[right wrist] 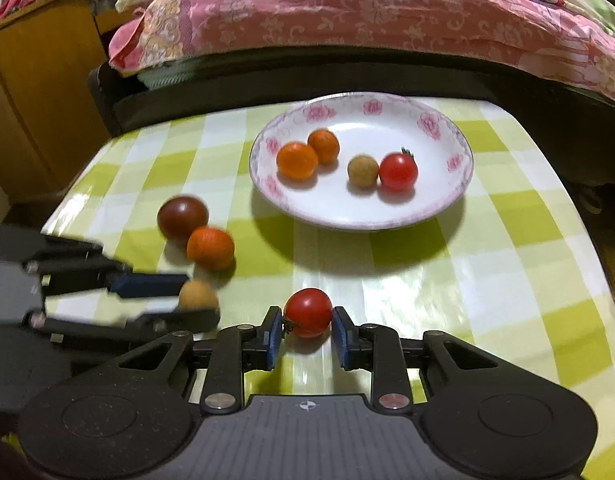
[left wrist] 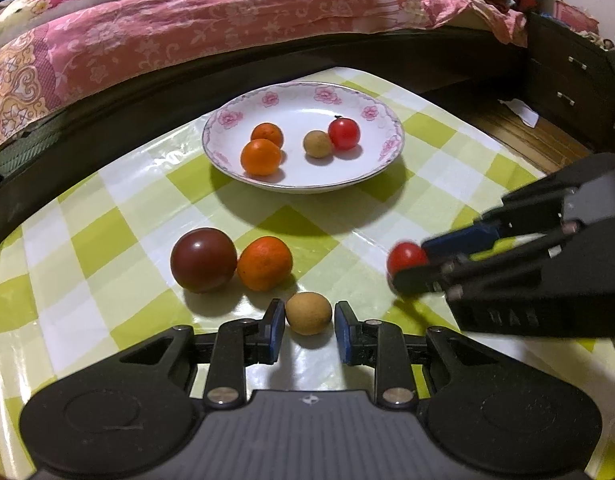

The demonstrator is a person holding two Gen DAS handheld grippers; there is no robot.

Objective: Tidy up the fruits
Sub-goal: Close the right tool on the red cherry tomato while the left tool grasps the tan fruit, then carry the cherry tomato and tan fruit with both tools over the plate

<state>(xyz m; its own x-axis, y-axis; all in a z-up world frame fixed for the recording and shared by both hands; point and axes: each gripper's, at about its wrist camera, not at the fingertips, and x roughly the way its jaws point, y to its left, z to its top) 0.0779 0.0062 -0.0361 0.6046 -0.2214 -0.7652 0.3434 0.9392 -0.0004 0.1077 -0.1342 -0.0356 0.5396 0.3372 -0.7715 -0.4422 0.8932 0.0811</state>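
A white plate with pink flowers (left wrist: 227, 118) (right wrist: 447, 128) holds two oranges (left wrist: 261, 157), a tan longan (left wrist: 317, 143) and a red tomato (left wrist: 344, 133). On the table lie a dark tomato (left wrist: 203, 260) (right wrist: 182, 217) and an orange (left wrist: 264, 263) (right wrist: 210, 249). My left gripper (left wrist: 310, 320) (right wrist: 195, 294) is open around a tan longan (left wrist: 308, 313) (right wrist: 197, 295), pads close beside it. My right gripper (right wrist: 306, 330) (left wrist: 417, 264) touches a red tomato (right wrist: 308, 312) (left wrist: 406, 258) on both sides.
The table has a green and white checked cloth (left wrist: 107, 232). A bed with a pink floral quilt (left wrist: 187, 20) runs behind it. A dark drawer cabinet (left wrist: 563, 80) stands at the right, a wooden cabinet (right wrist: 35, 80) at the left.
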